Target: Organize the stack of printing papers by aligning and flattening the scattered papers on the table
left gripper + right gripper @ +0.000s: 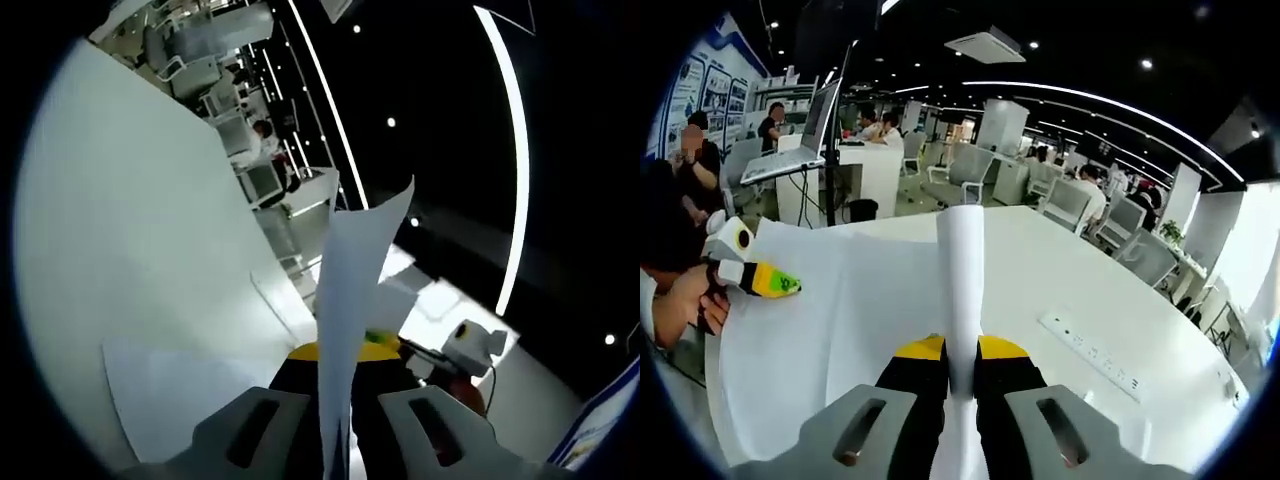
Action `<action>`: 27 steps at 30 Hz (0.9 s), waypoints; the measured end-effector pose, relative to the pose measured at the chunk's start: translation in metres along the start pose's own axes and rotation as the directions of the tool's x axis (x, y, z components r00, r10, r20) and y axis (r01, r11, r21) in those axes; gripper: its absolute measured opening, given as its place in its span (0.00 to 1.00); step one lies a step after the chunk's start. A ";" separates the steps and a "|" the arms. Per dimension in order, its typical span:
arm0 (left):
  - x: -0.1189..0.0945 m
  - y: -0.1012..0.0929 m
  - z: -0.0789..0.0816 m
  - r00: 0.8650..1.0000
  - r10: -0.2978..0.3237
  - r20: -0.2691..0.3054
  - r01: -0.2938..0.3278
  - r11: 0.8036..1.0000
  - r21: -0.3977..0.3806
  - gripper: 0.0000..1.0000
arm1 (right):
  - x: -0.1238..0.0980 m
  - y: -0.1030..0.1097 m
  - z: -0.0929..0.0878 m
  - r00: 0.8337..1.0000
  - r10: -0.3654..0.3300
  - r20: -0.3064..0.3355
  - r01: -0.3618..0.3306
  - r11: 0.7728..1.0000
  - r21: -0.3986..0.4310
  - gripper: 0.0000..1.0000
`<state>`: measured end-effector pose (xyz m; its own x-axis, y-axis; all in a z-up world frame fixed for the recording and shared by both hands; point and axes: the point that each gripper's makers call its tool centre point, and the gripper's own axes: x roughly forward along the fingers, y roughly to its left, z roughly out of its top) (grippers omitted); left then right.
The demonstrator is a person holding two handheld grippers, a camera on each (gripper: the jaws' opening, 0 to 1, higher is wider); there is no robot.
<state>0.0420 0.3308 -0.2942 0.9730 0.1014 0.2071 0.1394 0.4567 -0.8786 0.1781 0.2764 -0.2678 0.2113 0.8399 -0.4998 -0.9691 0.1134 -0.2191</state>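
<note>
Left gripper view: the left gripper has its two jaws pressed together on a sheet of paper, which is seen edge-on and rises from between the yellow-and-black tips as a narrow white strip, bending to a pointed corner at its top. The white table appears strongly tilted in this view; a second sheet lies flat on it near the gripper's grey base, and further loose sheets lie on the table beyond the pinched strip. The other gripper, white with a yellow and green tip, shows just past the held sheet. Right gripper view: the right gripper is likewise clamped on paper, its yellow-tipped jaws closed against a raised fold that stands up between them and runs forward as a white ridge. The large sheet from which the fold rises spreads over the near part of the table, reaching toward the near edge. At that sheet's left border the left gripper meets the paper, held by a person's hand. A white power strip lies on the bare table to the right of the jaws, apart from the paper. Office desks, chairs and seated people occupy the background.
</note>
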 end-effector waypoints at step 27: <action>0.008 0.008 0.008 1.000 -0.004 -0.019 0.005 1.000 0.019 0.11 | 0.010 0.019 0.006 0.999 0.044 -0.031 -0.045 0.999 -0.028 0.06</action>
<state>0.0493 0.3427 -0.2964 0.9757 0.0827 0.2028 0.1405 0.4741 -0.8692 0.1615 0.2903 -0.2724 0.1725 0.8271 -0.5349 -0.9737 0.0609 -0.2197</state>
